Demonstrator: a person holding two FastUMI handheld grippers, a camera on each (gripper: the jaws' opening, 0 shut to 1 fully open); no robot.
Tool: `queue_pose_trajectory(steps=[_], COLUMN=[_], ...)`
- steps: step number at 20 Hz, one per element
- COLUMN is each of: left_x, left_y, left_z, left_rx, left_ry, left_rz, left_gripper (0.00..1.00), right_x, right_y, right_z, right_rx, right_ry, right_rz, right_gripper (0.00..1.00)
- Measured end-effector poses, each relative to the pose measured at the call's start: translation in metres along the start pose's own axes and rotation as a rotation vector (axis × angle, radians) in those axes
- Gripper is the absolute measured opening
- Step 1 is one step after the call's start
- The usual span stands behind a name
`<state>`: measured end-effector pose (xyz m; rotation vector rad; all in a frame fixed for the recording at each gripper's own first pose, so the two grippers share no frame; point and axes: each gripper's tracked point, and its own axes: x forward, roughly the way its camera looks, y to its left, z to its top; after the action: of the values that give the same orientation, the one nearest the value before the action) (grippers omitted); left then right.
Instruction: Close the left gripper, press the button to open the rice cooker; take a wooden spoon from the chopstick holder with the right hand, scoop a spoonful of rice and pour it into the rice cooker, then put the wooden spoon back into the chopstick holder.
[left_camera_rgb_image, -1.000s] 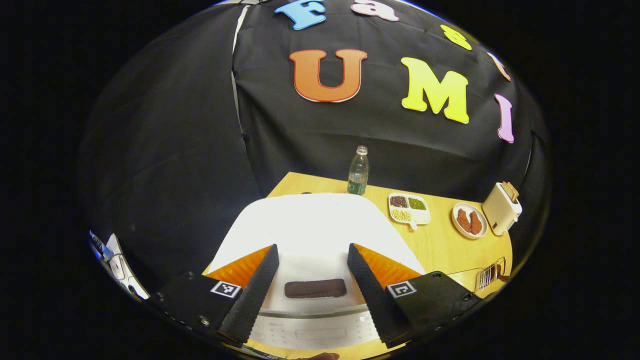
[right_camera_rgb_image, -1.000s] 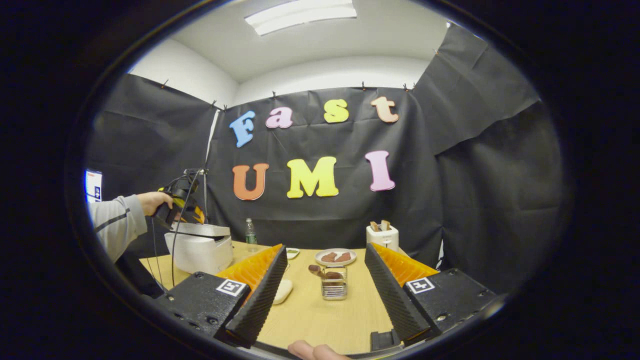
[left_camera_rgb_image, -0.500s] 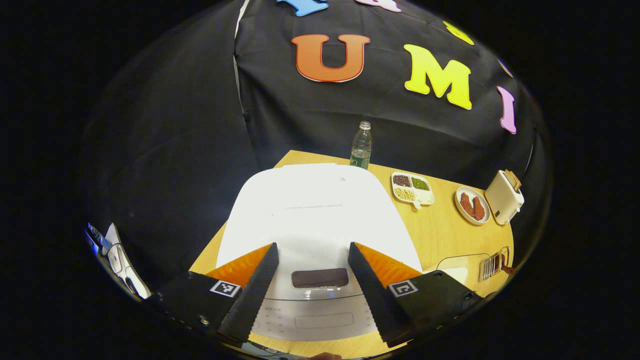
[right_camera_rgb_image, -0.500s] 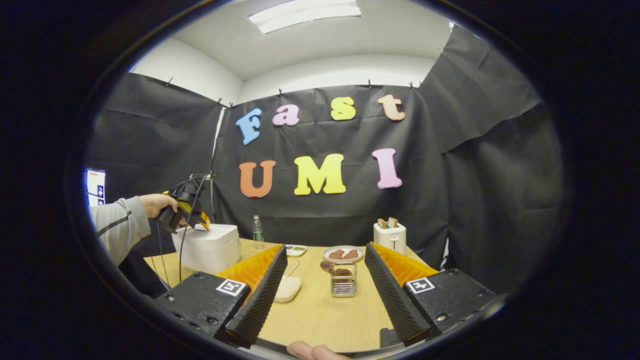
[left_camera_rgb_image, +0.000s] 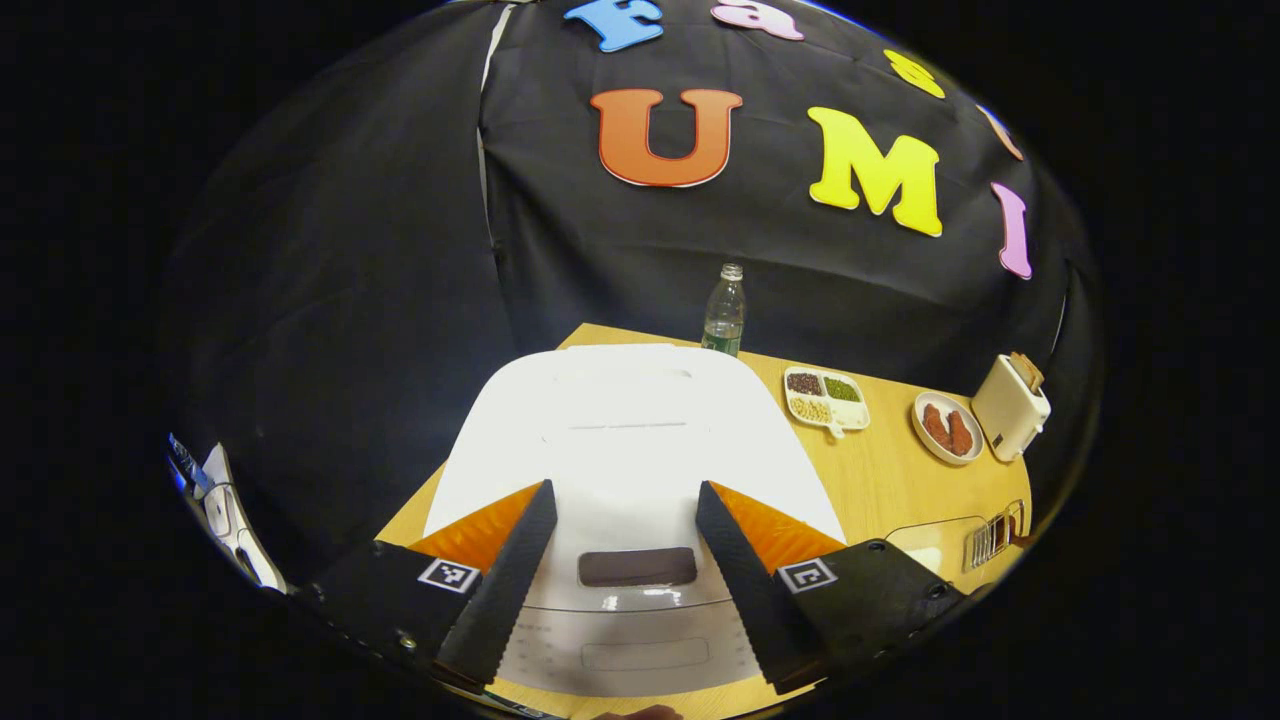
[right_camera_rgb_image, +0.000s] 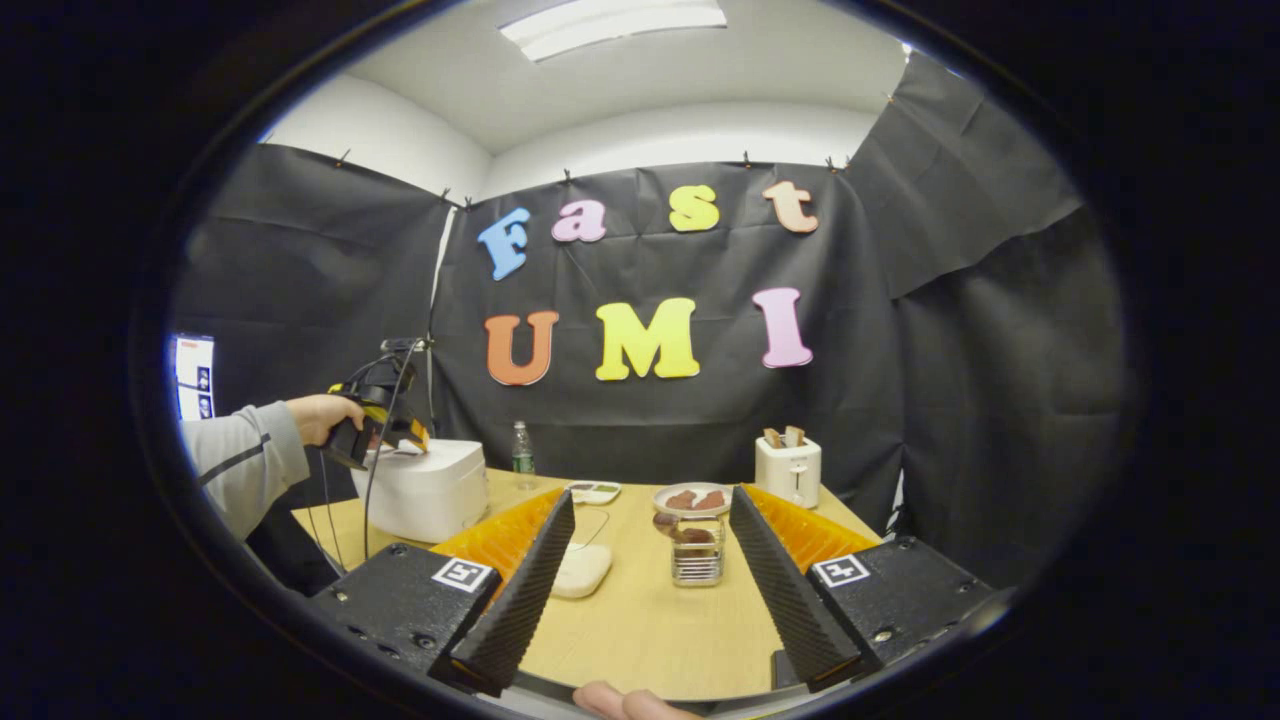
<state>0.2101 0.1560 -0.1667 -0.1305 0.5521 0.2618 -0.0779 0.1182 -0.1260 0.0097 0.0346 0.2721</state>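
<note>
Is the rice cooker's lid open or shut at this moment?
Shut. The rice cooker lid lies flat on the body with no gap, and the left gripper hovers open above the dark button.

I see the desk (right_camera_rgb_image: 640, 630) bearing, left to right across mid-frame: rice cooker (right_camera_rgb_image: 420, 490), bottle (right_camera_rgb_image: 521, 462), chopstick holder (right_camera_rgb_image: 696, 560), toaster (right_camera_rgb_image: 788, 470).

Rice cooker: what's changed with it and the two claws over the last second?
The rice cooker lid, slightly ajar a second ago, now lies shut under the left claw, which came down with it. Nothing was grasped. Both claws stayed open; the right claw barely moved, the chopstick holder untouched.
</note>
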Motion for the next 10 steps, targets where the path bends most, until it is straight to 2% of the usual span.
queue_pose_trajectory(steps=[1, 2, 3, 9, 10], left_x=[-0.002, -0.001, -0.003, -0.028, -0.035], left_y=[-0.001, -0.002, -0.001, -0.009, -0.008], left_z=[0.003, 0.002, 0.002, 0.012, 0.015], left_rx=[0.005, 0.010, 0.010, -0.040, -0.032], left_ry=[-0.015, -0.015, -0.019, -0.057, -0.074], left_rz=[0.001, -0.005, -0.009, -0.068, -0.068], left_gripper=[0.93, 0.92, 0.92, 0.93, 0.93], right_x=[-0.001, -0.002, -0.002, -0.002, -0.003], right_y=[-0.002, -0.003, -0.004, -0.007, -0.007], right_z=[0.002, 0.005, 0.006, 0.011, 0.013], right_rx=[-0.002, -0.003, -0.005, -0.013, -0.012], right_ry=[-0.004, -0.010, -0.013, -0.021, -0.025], right_rz=[-0.008, -0.014, -0.020, -0.042, -0.047], right_gripper=[1.00, 0.93, 1.00, 1.00, 0.93])
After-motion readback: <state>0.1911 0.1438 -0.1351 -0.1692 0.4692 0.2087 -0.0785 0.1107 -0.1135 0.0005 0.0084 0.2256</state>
